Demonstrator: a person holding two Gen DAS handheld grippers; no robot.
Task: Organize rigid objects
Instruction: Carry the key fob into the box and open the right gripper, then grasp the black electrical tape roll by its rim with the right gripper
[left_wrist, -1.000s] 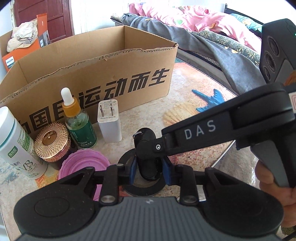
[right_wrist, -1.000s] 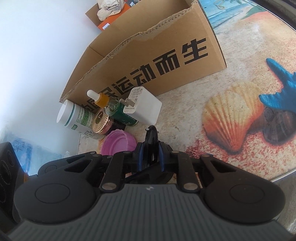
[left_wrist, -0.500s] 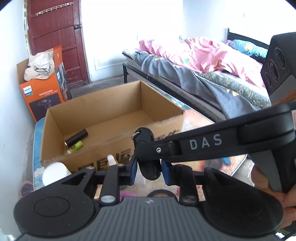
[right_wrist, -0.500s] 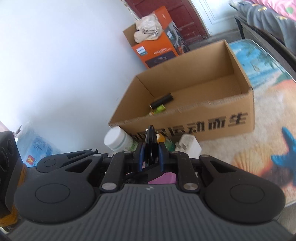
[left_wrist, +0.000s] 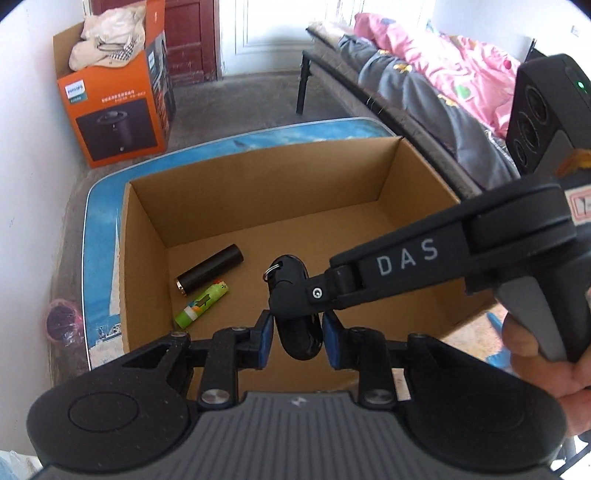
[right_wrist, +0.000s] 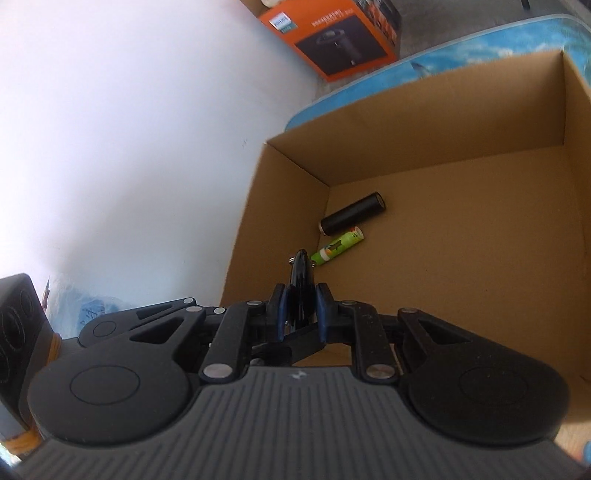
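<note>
A black oval key fob (left_wrist: 291, 273) with a small metal ring hangs over the open cardboard box (left_wrist: 258, 192). My left gripper (left_wrist: 298, 332) is shut on its lower end, a blue pad on each side. My right gripper (right_wrist: 301, 310) is shut on the same fob (right_wrist: 301, 269), seen edge-on there. In the left wrist view the right gripper's finger (left_wrist: 388, 266) reaches in from the right and covers the fob's middle. On the box floor (right_wrist: 443, 295) lie a black cylinder (left_wrist: 209, 269) and a green tube (left_wrist: 201, 304), both left of the fob.
The box stands on a table with a blue sea print (left_wrist: 103, 236), close to a white wall (right_wrist: 129, 129). An orange carton (left_wrist: 118, 110) sits on the floor behind. A bed with a pink blanket (left_wrist: 424, 74) runs along the right. A hand (left_wrist: 535, 350) holds the right gripper.
Both grippers have lifted the key fob off the table and carried it up over the box. The bottles, charger and pink lid at the box front have dropped out of sight.
</note>
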